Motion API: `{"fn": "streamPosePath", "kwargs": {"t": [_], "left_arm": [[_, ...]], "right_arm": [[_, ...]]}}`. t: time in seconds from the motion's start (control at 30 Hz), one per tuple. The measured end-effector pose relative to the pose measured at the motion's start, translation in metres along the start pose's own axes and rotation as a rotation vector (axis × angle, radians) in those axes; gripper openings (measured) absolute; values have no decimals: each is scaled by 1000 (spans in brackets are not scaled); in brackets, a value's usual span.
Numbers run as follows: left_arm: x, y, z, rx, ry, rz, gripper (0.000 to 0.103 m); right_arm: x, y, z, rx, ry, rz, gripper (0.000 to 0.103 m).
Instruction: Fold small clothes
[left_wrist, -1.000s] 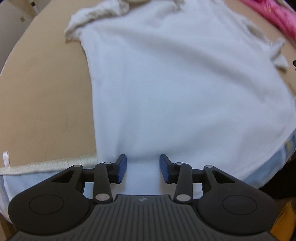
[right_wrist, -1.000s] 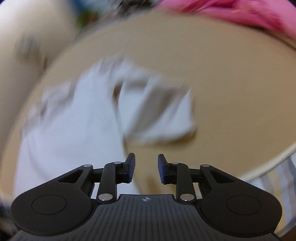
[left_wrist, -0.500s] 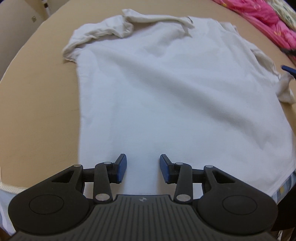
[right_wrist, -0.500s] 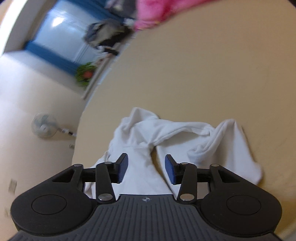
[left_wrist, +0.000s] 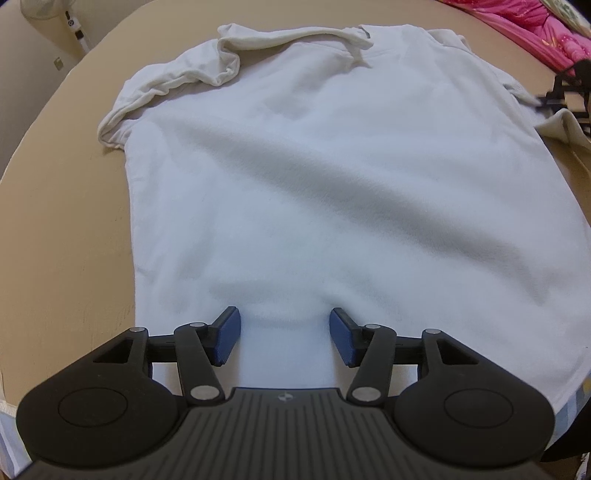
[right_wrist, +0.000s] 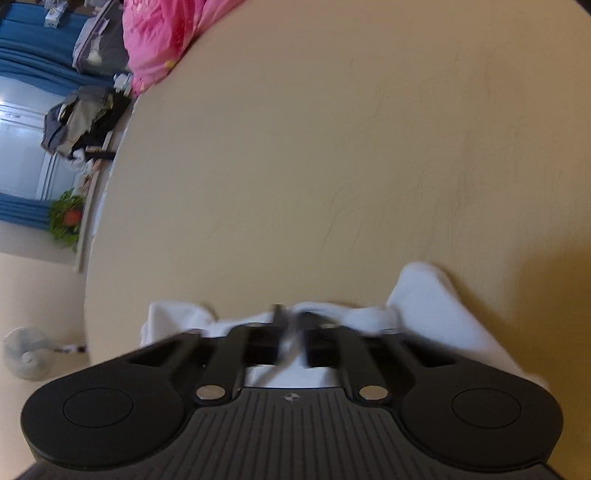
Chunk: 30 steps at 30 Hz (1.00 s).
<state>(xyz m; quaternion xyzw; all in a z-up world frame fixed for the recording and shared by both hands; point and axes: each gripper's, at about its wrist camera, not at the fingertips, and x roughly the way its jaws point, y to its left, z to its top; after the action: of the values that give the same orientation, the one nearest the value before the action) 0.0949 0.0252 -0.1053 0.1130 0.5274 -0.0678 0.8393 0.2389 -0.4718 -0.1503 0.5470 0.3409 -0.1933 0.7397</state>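
Observation:
A white T-shirt (left_wrist: 332, 184) lies spread flat on the tan table (left_wrist: 66, 221), collar end far from me. Its left sleeve (left_wrist: 177, 81) is bunched up. My left gripper (left_wrist: 284, 334) hovers over the near hem with its jaws opening. Cloth lies under the blue pads (left_wrist: 227, 334), and nothing is pinched. In the right wrist view my right gripper (right_wrist: 291, 328) is blurred, with its fingers together on the crumpled right sleeve (right_wrist: 436, 295). That sleeve (left_wrist: 561, 127) also shows at the right edge of the left wrist view, beside a dark blurred shape.
Bare tan table (right_wrist: 332, 147) stretches beyond the sleeve. Pink bedding (left_wrist: 524, 33) lies past the table's far edge, and the same pink bedding (right_wrist: 155, 48) appears in the right wrist view. A standing fan (right_wrist: 26, 354) and a plant (right_wrist: 66, 218) are off to the side.
My left gripper drew back along the shirt and its jaws widened. My right gripper rolled, came down onto the right sleeve and went from open to shut.

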Motion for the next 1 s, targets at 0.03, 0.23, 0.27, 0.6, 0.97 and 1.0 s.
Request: {"fn": "streamPosePath", "kwargs": {"t": [0.03, 0.23, 0.27, 0.6, 0.97, 1.0], "left_arm": [[1, 0, 1, 1, -1, 1, 60], [3, 1, 2, 1, -6, 1, 61], [3, 1, 2, 2, -7, 3, 62], [4, -1, 5, -8, -11, 5, 63], [7, -3, 9, -3, -22, 18, 64], [7, -3, 9, -3, -23, 17, 64]], "right_arm": [[-10, 9, 4, -29, -38, 16, 4], [-96, 85, -25, -557, -531, 385, 3], [-99, 84, -29, -575, -555, 384, 3], [-8, -4, -35, -307, 57, -81, 7], [-42, -54, 43, -125, -146, 80, 30], [-32, -58, 44, -95, -128, 86, 31]]}}
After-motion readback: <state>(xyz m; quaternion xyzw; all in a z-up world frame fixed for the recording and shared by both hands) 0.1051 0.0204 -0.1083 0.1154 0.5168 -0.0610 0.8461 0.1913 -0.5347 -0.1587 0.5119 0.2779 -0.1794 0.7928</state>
